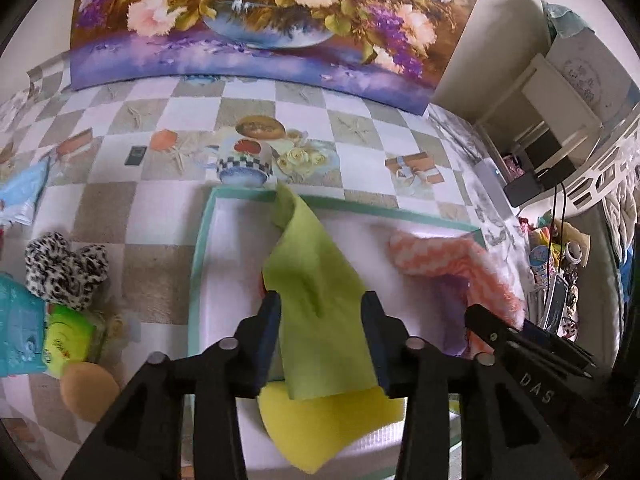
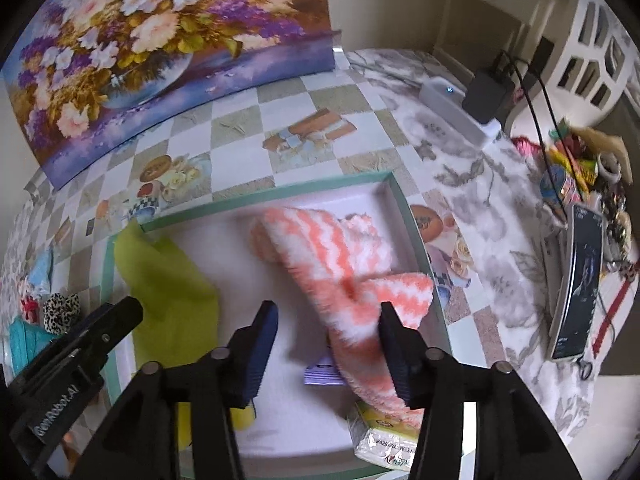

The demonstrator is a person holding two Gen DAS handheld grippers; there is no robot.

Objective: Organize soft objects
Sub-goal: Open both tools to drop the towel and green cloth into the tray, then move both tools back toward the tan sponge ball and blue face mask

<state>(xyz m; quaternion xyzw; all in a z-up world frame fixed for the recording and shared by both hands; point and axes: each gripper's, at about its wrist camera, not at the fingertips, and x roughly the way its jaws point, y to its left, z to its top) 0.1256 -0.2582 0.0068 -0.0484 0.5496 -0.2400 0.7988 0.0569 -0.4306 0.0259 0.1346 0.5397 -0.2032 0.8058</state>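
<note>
I look down on a table under a checkered, picture-printed cloth (image 1: 152, 208). A large floral painting (image 1: 256, 20) leans against the cream wall (image 2: 380, 0) behind. White lattice furniture (image 2: 600, 40) stands right, in soft daylight.

Legible markings are few. The right tongs (image 1: 532, 364), seen from the left wrist view, carry white letters "DAS" on the black body. The left tongs (image 2: 60, 376), seen from the right wrist view, carry white lettering reading roughly "GenRobot.AI". A wrapped tissue pack (image 2: 382, 438) bears a printed date beginning "2025"; its remaining digits are unclear.
</note>
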